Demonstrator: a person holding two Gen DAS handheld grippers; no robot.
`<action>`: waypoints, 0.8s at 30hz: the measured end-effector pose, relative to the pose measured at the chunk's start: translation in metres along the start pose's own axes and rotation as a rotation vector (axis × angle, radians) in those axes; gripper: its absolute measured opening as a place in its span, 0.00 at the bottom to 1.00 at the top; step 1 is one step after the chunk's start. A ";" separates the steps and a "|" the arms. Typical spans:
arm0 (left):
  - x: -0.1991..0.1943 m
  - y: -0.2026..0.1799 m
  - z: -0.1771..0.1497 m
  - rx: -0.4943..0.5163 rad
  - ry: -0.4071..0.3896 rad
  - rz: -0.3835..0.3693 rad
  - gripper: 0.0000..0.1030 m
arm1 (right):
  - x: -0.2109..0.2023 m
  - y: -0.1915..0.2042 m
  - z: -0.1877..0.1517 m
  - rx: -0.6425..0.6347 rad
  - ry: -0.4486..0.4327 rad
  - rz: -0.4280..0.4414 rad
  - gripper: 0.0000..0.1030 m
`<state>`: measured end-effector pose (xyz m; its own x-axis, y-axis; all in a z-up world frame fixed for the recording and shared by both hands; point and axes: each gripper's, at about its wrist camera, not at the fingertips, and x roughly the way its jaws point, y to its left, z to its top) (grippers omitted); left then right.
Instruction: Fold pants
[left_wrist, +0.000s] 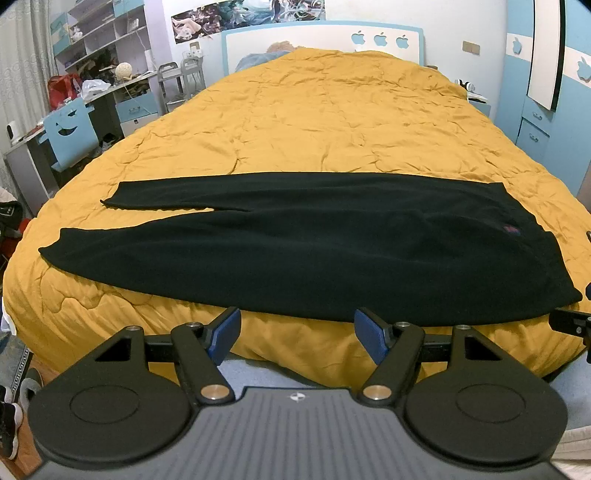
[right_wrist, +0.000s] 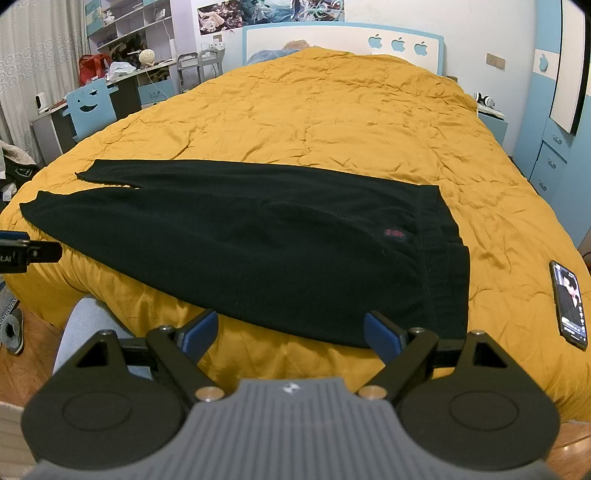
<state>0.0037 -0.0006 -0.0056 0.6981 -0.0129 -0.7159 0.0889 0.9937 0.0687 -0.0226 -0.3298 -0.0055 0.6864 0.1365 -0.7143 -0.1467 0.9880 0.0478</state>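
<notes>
The black pants are lying flat across the near end of the yellow quilt that is covering the bed, with the waistband toward the right and the two legs running out to the left, slightly parted at the cuffs. The left gripper is hovering just short of the pants' near edge, its blue pads spread wide and gripping nothing. The right gripper is likewise hanging just before the near hem close to the waistband corner, its jaws standing wide apart and holding nothing. A phone is resting face up on the quilt, to the right of the waistband and apart from it.
</notes>
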 end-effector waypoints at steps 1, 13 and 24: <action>0.000 0.000 0.000 0.001 0.000 0.000 0.80 | 0.000 0.000 0.000 0.000 0.000 0.000 0.80; 0.000 0.000 0.000 0.003 0.000 0.001 0.80 | 0.000 0.000 0.000 0.000 0.002 0.000 0.80; 0.003 0.001 -0.002 0.003 0.003 -0.001 0.80 | 0.000 0.000 0.000 -0.001 0.001 -0.001 0.80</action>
<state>0.0049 0.0002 -0.0090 0.6961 -0.0133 -0.7179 0.0914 0.9933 0.0702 -0.0223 -0.3300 -0.0054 0.6855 0.1356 -0.7154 -0.1468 0.9881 0.0467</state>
